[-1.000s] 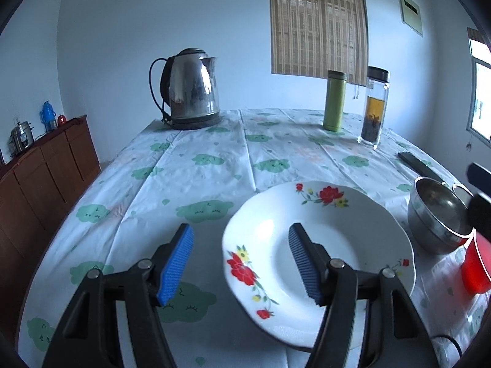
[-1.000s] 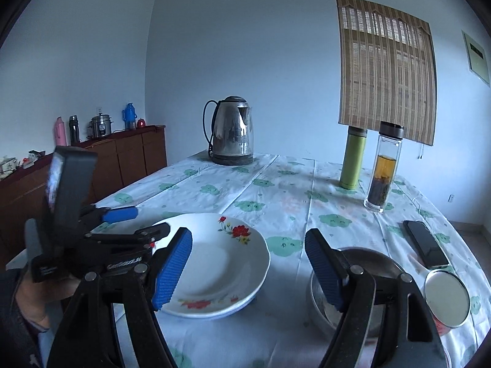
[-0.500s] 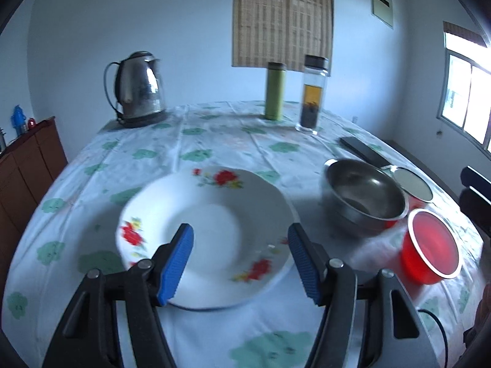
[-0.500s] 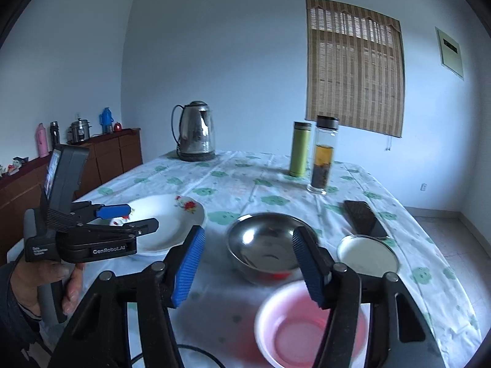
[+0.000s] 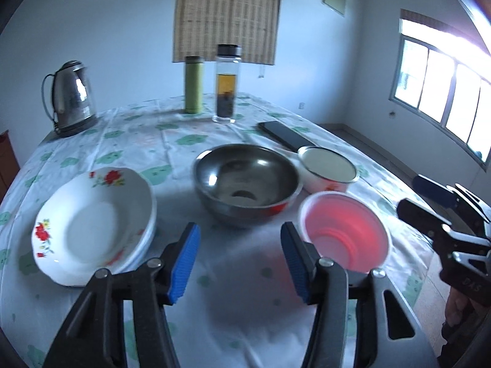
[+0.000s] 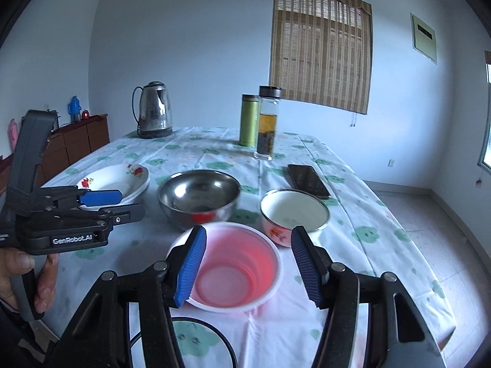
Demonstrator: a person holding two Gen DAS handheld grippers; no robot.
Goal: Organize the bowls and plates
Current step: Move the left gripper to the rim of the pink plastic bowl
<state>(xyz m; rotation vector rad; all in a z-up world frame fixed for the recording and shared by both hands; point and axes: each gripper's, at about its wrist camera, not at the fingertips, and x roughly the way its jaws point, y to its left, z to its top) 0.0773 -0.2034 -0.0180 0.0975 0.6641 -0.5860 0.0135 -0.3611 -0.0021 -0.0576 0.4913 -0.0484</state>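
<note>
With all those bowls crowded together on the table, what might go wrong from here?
The pink plastic bowl looks light and sits near the table edge; a glancing touch from the right gripper, open above it, might push it off. The steel bowl and enamel bowl stand close by, so a wide reach may knock them. The left gripper, its jaws closing on nothing, could bump the floral plates.

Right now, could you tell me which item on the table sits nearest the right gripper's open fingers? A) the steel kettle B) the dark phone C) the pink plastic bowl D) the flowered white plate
C: in the right wrist view the pink plastic bowl lies just ahead of the right gripper, its rim beside the blue pads without touching them, while the other items sit farther back on the table.
</note>
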